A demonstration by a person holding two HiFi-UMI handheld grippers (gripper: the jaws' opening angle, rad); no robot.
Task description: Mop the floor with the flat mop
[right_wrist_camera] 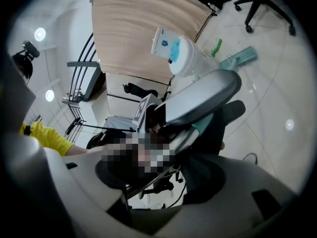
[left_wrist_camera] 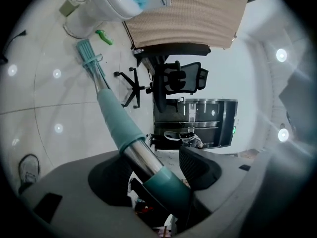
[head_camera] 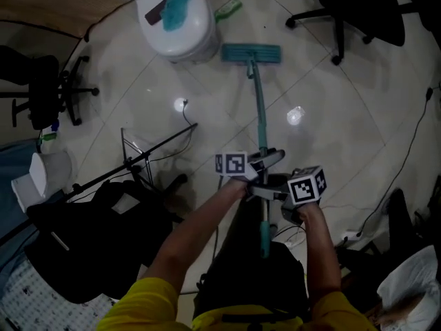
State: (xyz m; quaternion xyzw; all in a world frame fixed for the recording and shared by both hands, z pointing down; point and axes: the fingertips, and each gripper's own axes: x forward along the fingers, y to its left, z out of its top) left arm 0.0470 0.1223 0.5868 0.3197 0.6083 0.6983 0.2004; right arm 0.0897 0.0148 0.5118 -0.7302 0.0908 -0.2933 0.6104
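Observation:
The flat mop lies ahead of me on the glossy tiled floor, its teal head next to a white round bucket. Its teal handle runs back toward my body. My left gripper is shut on the handle; in the left gripper view the handle passes between the jaws of my left gripper toward the mop head. Just below it, my right gripper closes on the same handle. In the right gripper view a mosaic patch hides much of the space between the jaws of my right gripper; the mop head shows far off.
A teal cloth lies on the bucket, and a green bottle is beside it. Office chairs stand at the upper right and the left. A black stand and a black bag are at my left. A cable runs along the right.

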